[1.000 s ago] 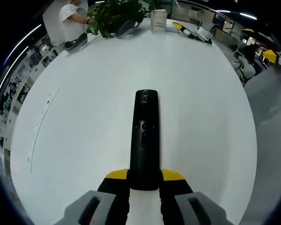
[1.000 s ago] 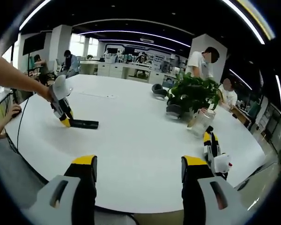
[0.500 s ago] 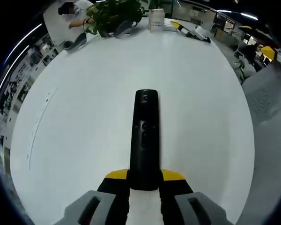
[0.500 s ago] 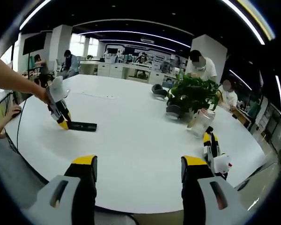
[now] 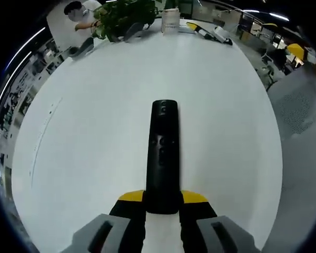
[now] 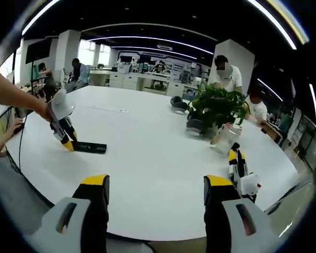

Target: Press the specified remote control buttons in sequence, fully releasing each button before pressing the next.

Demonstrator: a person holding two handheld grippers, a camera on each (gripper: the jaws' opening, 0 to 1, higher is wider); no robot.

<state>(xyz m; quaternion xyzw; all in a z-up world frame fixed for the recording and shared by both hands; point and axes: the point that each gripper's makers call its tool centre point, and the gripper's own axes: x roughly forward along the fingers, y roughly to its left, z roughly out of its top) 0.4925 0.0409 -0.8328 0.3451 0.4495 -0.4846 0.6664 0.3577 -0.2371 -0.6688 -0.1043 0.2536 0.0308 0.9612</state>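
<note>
A long black remote control (image 5: 163, 153) points away from me over the white table (image 5: 95, 132), its near end clamped between the yellow tips of my left gripper (image 5: 163, 198), which is shut on it. In the right gripper view the same remote (image 6: 89, 148) lies low on the table at the left, held by the left gripper (image 6: 62, 124) in a person's hand. My right gripper (image 6: 155, 190) hovers open over the near table edge, its jaws wide apart with nothing between them.
A potted plant (image 6: 217, 105), a clear jar (image 6: 224, 138) and two dark pads (image 6: 194, 125) stand at the far side. Another yellow-tipped gripper (image 6: 239, 171) lies on the table at the right. People stand behind the plant.
The left gripper and the remote have slid a little to the left along the table in the right gripper view. The right gripper has stayed put and open.
</note>
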